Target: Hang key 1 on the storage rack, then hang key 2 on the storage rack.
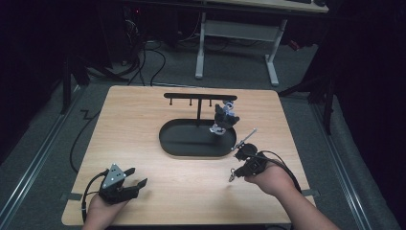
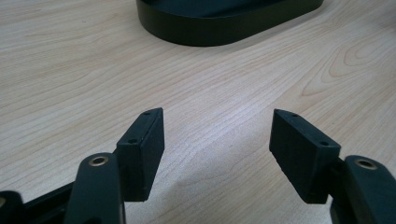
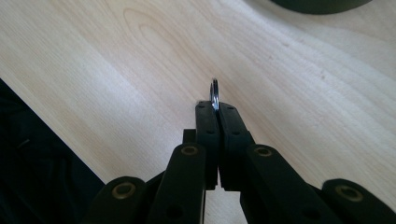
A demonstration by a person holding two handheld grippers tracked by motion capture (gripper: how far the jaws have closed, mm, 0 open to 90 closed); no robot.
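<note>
A black oval tray (image 1: 179, 143) sits mid-table with a T-shaped rack (image 1: 198, 97) rising from it. A small black, white and blue keychain charm (image 1: 224, 119) hangs at the rack's right end. My right gripper (image 1: 233, 173) hovers just right of the tray's near end, shut on a thin metal ring (image 3: 214, 91) that sticks up edge-on from the closed tips of the right gripper (image 3: 217, 106). A small piece dangles below it (image 1: 231, 177). My left gripper (image 1: 138, 176) rests near the front left of the table, open. Nothing is between the left gripper's (image 2: 217, 116) fingers.
The tray's dark wall (image 2: 224, 23) lies ahead of the left gripper, with bare wood between. The table's front edge (image 3: 56, 126) is close beside the right gripper. A white desk frame (image 1: 237, 48) stands on the floor beyond the table.
</note>
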